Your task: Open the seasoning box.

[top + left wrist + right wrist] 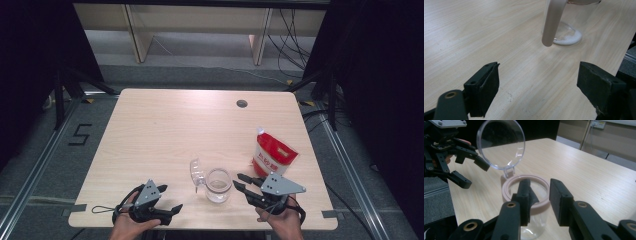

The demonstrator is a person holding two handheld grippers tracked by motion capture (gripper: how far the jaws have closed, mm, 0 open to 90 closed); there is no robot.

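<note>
Grippers flank a clear glass jar (218, 185) near the front edge of a pale wooden table (190, 125), its hinged clear lid (196, 171) swung open and standing up on the jar's left side. In the right gripper view the lid (501, 145) rises behind a pink ring (525, 191) that runs round the jar's mouth.

At the person's right, the right gripper (241, 182) lies level and points left at the jar, its tips just beside the glass. In its own view the jaws stand a little apart with nothing between the pads, the left one (525, 195) showing in front of the pink ring; whether it touches the rim cannot be told. No earlier picture is given for comparison.

At the person's left, the left gripper (170, 200) rests low at the table's front edge, well short of the jar, with its jaws spread wide and nothing between them. Its own view shows the jar's base (566, 37) ahead on the wood.

Behind the right gripper stands a red and white pouch (272, 155), upright, near the jar but apart from it.
</note>
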